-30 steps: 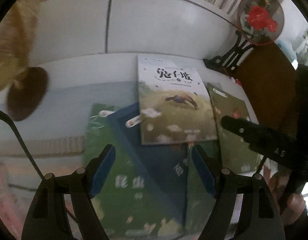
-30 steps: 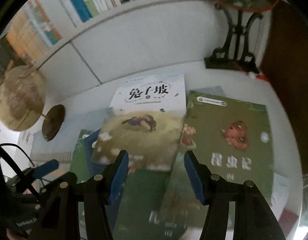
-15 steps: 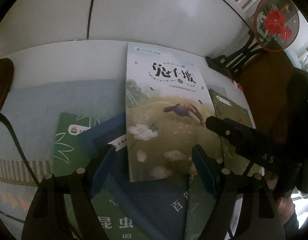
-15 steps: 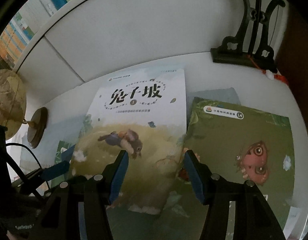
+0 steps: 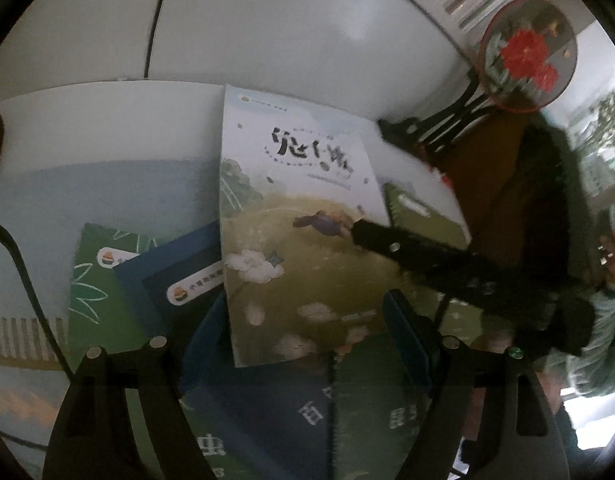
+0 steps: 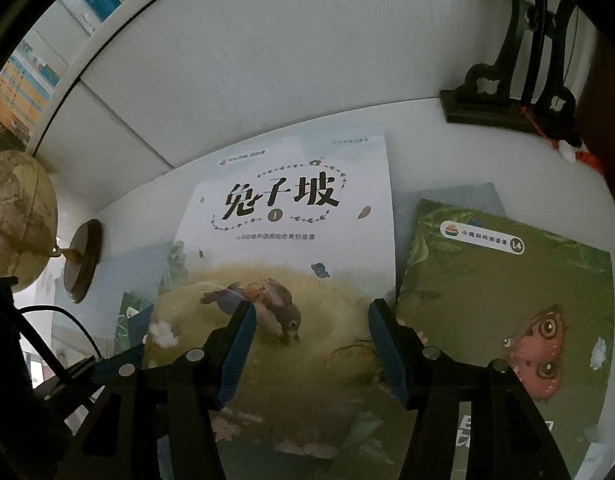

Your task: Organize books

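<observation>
You are at the pick-up step: both tongs hang over the loose pile of books on the white worktop (image 6: 447, 144), and neither has taken hold of anything. Your right tongs (image 6: 307, 344) stand parted above the lower half of the rabbit book (image 6: 291, 248), pads clear of the cover; your left tongs (image 5: 303, 332) are spread wide at that book's near corner, likewise gripping nothing. The rabbit book lies face up on top of the pile, overlapping a dark blue book (image 5: 175, 276) and a green book (image 5: 95, 280) on one side, with the butterfly book (image 6: 507, 300) just beside it on the other, its edge seemingly tucked under. My reading is that the rabbit book should come off first, since it covers the rest; a flat cover gives the pads nothing to bite, so the next move likely calls for getting one pad under a free edge, or sliding the book until an edge overhangs, then squaring it with the others. As for writing: the rabbit book's title reads 兔子坡, with a numeral 1 in a brown circle below it and a fine subtitle line I cannot read reliably. The butterfly book carries a white oval label ending in L4; its large lower title is mostly cut off. The blue book shows a similar oval label, blurred.
</observation>
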Action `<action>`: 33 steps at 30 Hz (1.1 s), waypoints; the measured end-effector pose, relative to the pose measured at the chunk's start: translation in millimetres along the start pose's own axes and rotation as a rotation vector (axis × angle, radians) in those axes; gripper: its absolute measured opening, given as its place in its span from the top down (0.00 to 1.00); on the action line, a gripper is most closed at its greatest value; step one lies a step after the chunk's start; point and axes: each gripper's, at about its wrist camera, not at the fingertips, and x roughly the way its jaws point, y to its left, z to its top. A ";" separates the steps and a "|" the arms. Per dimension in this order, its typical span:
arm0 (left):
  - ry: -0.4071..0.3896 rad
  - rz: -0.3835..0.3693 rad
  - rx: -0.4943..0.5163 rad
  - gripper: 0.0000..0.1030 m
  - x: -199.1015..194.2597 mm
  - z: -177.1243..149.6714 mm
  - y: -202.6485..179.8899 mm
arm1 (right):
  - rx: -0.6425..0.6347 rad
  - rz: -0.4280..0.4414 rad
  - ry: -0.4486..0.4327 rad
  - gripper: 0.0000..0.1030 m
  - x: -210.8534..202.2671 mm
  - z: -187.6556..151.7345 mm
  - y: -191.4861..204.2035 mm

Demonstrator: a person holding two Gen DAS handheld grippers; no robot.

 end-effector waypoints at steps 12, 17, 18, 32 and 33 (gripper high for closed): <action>-0.027 -0.171 -0.117 0.82 -6.7 -3.0 4.4 | 0.015 0.017 0.001 0.36 3.0 -1.9 -5.8; -0.039 -0.143 -0.125 0.90 4.6 -5.8 1.2 | -0.016 0.012 0.000 0.34 2.6 -3.5 -4.8; -0.047 -0.139 -0.130 0.92 3.7 -5.2 1.6 | -0.014 0.020 0.002 0.34 1.3 -3.9 -6.8; -0.068 -0.035 -0.127 0.93 -68.7 -68.7 17.0 | -0.126 0.137 0.077 0.33 -24.2 -58.4 51.4; -0.067 -0.029 -0.135 0.93 -75.7 -76.9 19.1 | -0.142 0.151 0.090 0.33 -26.0 -68.4 58.4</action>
